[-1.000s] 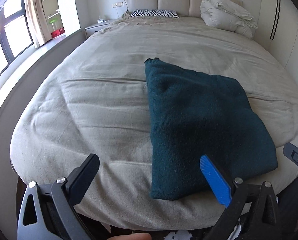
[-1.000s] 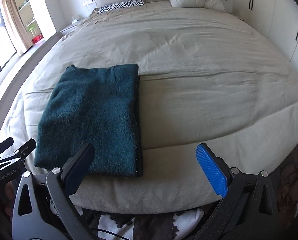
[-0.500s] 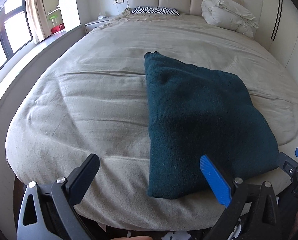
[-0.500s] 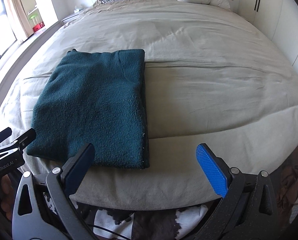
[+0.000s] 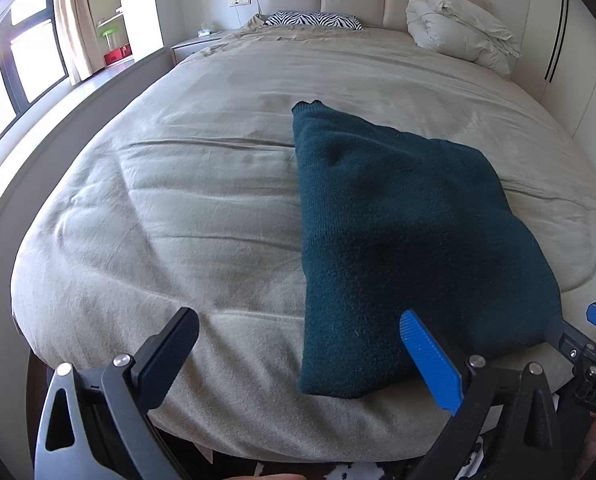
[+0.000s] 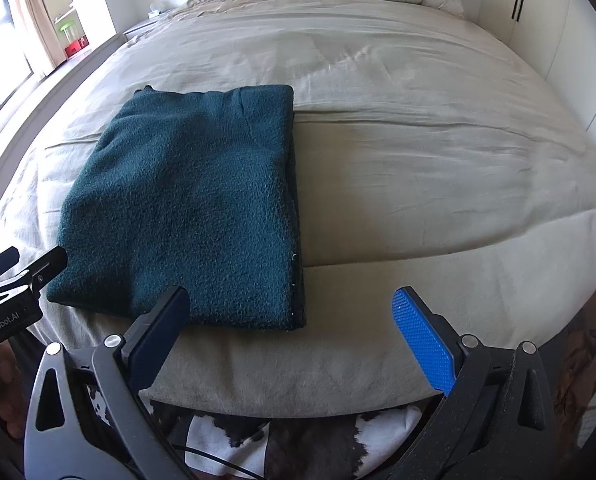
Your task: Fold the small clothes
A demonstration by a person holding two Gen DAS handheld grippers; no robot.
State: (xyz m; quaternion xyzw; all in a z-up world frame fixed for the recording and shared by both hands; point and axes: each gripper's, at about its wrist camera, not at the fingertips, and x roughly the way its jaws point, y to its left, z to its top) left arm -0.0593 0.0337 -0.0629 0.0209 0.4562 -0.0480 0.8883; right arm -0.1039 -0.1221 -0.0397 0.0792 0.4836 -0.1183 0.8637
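A folded dark-green knit sweater (image 5: 409,232) lies flat near the foot edge of a beige-covered bed (image 5: 178,208), its near hem just short of the mattress drop. The left gripper (image 5: 298,354) and right gripper (image 6: 290,322) hover at that edge, both with fingers spread wide, gripping nothing. Broad bare bedding stretches to either side of the garment and beyond it toward a zebra-print pillow (image 5: 313,21) and a bundled white duvet (image 5: 457,20) at the headboard.

- Black left gripper with one blue pad (image 5: 298,354) fills its view's bottom edge, fingers spread wide, nothing between them.
- Matching right gripper (image 6: 288,328) sits likewise, fingers wide apart, empty.
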